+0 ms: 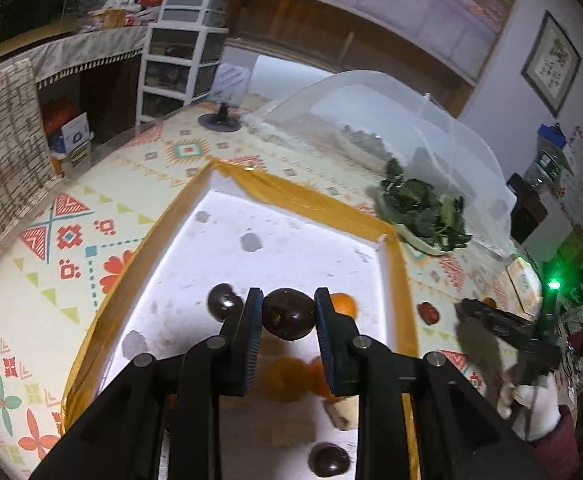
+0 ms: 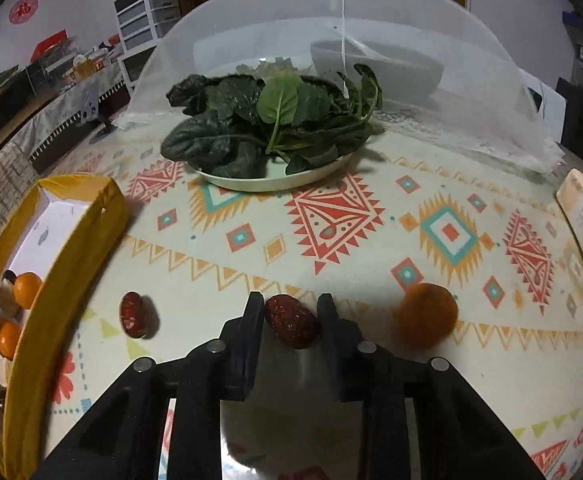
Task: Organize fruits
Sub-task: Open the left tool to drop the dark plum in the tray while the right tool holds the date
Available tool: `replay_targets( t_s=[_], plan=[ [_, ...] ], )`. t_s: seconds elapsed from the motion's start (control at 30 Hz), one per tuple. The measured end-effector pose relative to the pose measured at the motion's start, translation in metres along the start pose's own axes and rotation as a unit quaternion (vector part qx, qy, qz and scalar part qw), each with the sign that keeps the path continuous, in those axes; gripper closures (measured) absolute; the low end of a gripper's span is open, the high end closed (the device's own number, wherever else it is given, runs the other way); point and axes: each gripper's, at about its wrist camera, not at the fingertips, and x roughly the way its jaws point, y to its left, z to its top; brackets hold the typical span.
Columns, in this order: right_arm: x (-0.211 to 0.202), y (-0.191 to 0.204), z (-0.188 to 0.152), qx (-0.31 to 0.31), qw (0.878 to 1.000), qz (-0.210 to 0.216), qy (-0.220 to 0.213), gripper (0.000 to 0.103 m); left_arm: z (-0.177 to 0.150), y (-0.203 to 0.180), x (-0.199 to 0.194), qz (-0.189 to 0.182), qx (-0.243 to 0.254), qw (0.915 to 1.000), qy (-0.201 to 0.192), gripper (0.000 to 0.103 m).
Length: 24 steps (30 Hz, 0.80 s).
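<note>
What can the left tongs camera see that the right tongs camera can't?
Only the left view shows the left tongs squeezing a dark round fruit over the box's white floor, with another dark fruit beside it. Only the right view shows the right tongs around a red date and an orange on the cloth. Both show the yellow-edged box, the plate of greens and the mesh cover.

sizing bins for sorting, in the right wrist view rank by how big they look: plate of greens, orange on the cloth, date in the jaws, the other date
1. plate of greens
2. orange
3. date in the jaws
4. other date

The two dates look alike; the held one sits nearer the camera, so their order is unsure.
</note>
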Motion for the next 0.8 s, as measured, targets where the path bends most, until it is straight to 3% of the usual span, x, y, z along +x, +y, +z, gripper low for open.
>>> replay_targets(
  t_s=[0.17,0.37,0.53,0.6,0.67,0.8],
  plan=[
    [-0.031,0.037,0.013,0.004,0.995,0.102,-0.016,0.074,0.000,0.012,0.012,0.009,-0.016,0.9997,0.017,0.078],
    [-0.029,0.113,0.010,-0.037,0.979,0.199,0.013,0.074,-0.010,0.014,0.018,0.031,-0.019,0.9986,0.038,0.078],
    [-0.017,0.148,0.001,-0.055,0.974,0.218,0.031,0.074,-0.016,0.022,0.010,0.037,-0.033,0.9980,0.039,0.076],
    [-0.015,0.152,0.000,-0.058,0.974,0.219,0.031,0.074,-0.018,0.023,0.003,0.032,-0.034,0.9984,0.032,0.070],
    [-0.021,0.141,0.002,-0.042,0.975,0.216,0.017,0.074,-0.019,0.022,-0.005,0.032,-0.031,0.9988,0.021,0.061],
    [-0.042,0.088,-0.002,0.004,0.982,0.187,-0.009,0.061,-0.022,0.016,-0.027,0.034,-0.015,0.9993,-0.012,0.044]
  ],
)
